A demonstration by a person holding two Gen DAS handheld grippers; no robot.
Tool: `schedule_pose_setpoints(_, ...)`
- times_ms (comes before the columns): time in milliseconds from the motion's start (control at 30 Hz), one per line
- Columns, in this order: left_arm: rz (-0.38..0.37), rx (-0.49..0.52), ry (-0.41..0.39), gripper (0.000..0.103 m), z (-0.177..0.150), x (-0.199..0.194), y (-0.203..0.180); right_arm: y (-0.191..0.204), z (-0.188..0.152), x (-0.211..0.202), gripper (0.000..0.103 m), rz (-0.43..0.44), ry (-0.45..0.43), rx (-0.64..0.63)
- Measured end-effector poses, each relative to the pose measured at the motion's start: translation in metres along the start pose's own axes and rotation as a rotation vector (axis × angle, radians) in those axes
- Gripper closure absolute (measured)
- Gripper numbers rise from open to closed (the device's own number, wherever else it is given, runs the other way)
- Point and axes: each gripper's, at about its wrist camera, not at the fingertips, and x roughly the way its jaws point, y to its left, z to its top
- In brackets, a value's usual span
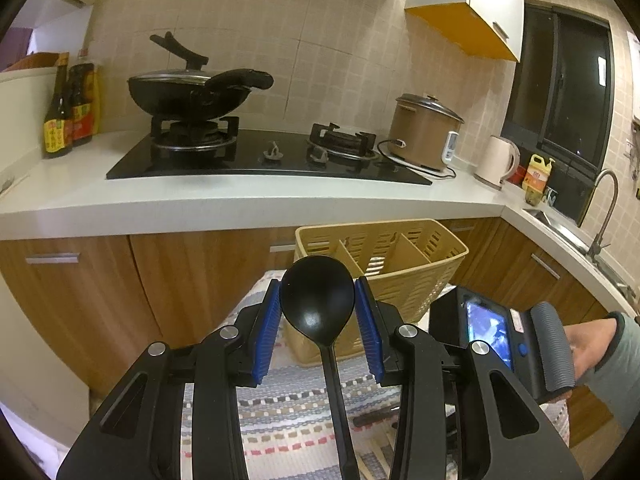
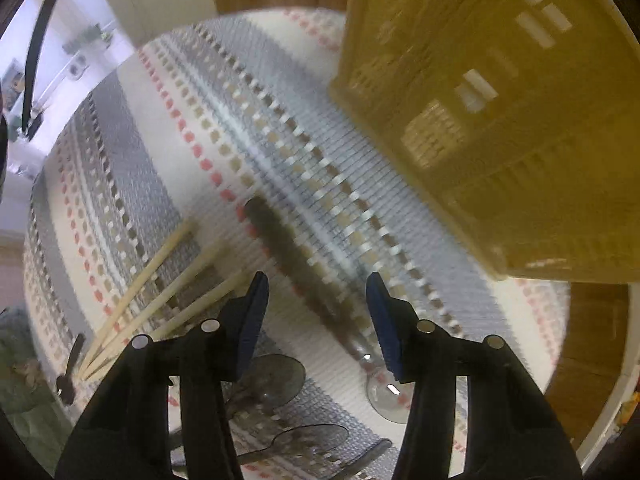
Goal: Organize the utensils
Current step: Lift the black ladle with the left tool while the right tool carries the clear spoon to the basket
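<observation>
Kitchen tiles and wood cabinet fronts fill the background, with a white worktop (image 1: 248, 196) carrying one black hob, a lidded wok (image 1: 192, 94), a brown rice cooker (image 1: 424, 132), one pale kettle (image 1: 496, 162) and two dark sauce bottles (image 1: 68, 108). Lower down, a striped woven mat (image 2: 256, 128) carries the yellow slotted caddy (image 1: 396, 256), which stands upright and shows three compartments.

My left hand-held gripper (image 1: 318, 320) stands fairly wide, its two blue pads flanking the bowl of one black ladle (image 1: 318, 300); the handle runs down between the fingers toward the camera. I cannot tell whether the pads actually touch the bowl. The ladle's bowl sits in front of the caddy's near wall, not inside it.

My right hand-held gripper (image 2: 318, 320) is spread wide and holds nothing. It hovers above the mat, just beside the caddy. Under it lies one metal spoon with a dark handle (image 2: 304, 264), its bowl near the right finger. Three pale chopsticks (image 2: 160, 288) lie to the left, fanned out from one point. Two more metal spoons (image 2: 280, 376) lie near the bottom edge, partly hidden by the fingers.
</observation>
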Motion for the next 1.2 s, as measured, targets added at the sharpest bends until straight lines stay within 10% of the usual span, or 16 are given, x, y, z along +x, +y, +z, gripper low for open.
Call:
schedule_pose_setpoints(167,-0.001,-0.011,0.008,0.068,0.001,0.006,0.002,-0.018,0.005,-0.006,0.092,0.055,-0.019,-0.005)
schedule_pose_setpoints(467,-0.004,-0.032,-0.018,0.068,0.010,0.001,-0.002,-0.031,-0.025,-0.052,0.093,0.010,-0.179,0.006)
schedule_pose_setpoints(1033,0.079,-0.045,-0.305,0.068,0.076,-0.006,-0.023,-0.089,-0.077,-0.229,0.093,-0.081,-0.920,0.500)
schedule_pose_setpoints(1200,0.157,0.032,-0.371,0.068,0.089,0.016,-0.039,-0.111,-0.045,-0.227,0.093,-0.321,-1.041,0.592)
